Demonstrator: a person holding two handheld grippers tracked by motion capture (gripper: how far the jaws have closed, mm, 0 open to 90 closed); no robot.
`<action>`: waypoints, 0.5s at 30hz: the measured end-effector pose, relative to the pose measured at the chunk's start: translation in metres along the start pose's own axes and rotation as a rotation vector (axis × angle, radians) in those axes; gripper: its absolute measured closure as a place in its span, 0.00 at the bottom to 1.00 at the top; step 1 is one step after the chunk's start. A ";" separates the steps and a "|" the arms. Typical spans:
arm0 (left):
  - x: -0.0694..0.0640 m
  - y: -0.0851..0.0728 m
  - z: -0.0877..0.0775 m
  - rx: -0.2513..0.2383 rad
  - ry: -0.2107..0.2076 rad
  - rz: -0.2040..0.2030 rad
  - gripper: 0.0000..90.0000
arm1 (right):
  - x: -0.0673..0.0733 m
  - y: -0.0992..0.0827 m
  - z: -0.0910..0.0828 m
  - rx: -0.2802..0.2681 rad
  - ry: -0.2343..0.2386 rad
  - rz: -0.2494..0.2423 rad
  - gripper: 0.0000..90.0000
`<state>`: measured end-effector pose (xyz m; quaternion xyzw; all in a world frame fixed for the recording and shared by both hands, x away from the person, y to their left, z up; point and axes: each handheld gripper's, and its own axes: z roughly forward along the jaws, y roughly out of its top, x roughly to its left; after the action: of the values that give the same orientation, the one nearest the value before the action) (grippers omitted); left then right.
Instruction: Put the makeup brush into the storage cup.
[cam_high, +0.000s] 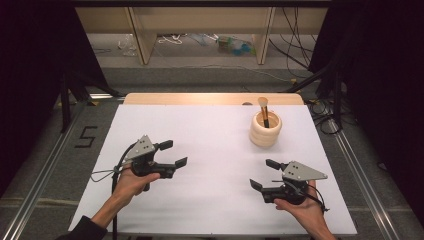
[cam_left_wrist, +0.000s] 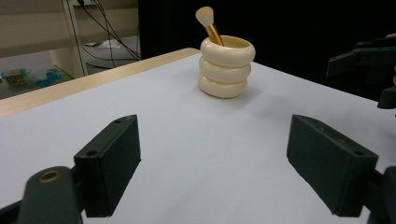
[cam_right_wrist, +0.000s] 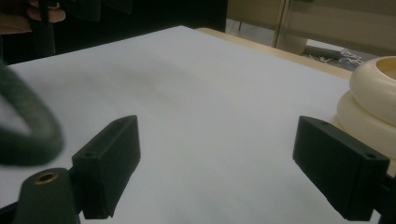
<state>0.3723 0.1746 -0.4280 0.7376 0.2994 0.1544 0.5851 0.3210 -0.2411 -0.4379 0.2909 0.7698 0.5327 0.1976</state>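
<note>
A cream ribbed holder (cam_high: 265, 129) stands at the back right of the white table sheet (cam_high: 210, 150), with a makeup brush (cam_high: 263, 109) upright in it, bristles up. The left gripper view shows the holder (cam_left_wrist: 227, 66) and brush (cam_left_wrist: 208, 22) ahead. At the right edge of the right gripper view, the holder (cam_right_wrist: 373, 107) is close by. My left gripper (cam_high: 173, 153) hovers open at the left of the sheet, holding nothing. My right gripper (cam_high: 264, 174) is open and empty too, at the front right, below the holder. Both pairs of jaws are spread wide.
A wooden table edge (cam_high: 212, 98) runs behind the sheet. Beyond it are floor cables (cam_high: 295, 55) and shelving legs (cam_high: 142, 40). Metal rails (cam_high: 45, 170) flank the table. My right gripper (cam_left_wrist: 369, 60) shows far right in the left gripper view.
</note>
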 end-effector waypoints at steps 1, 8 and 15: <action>0.001 -0.001 -0.001 -0.001 -0.001 0.005 0.20 | 0.000 0.000 0.000 0.000 0.000 -0.001 0.18; -0.003 -0.011 -0.007 0.009 -0.002 0.003 0.18 | 0.000 0.000 0.000 -0.003 -0.004 -0.003 0.18; -0.007 -0.019 -0.011 0.007 0.002 -0.006 0.18 | 0.000 0.000 0.000 -0.004 -0.005 -0.005 0.18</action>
<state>0.3554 0.1809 -0.4420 0.7386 0.3028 0.1523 0.5828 0.3207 -0.2407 -0.4379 0.2899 0.7690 0.5330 0.2011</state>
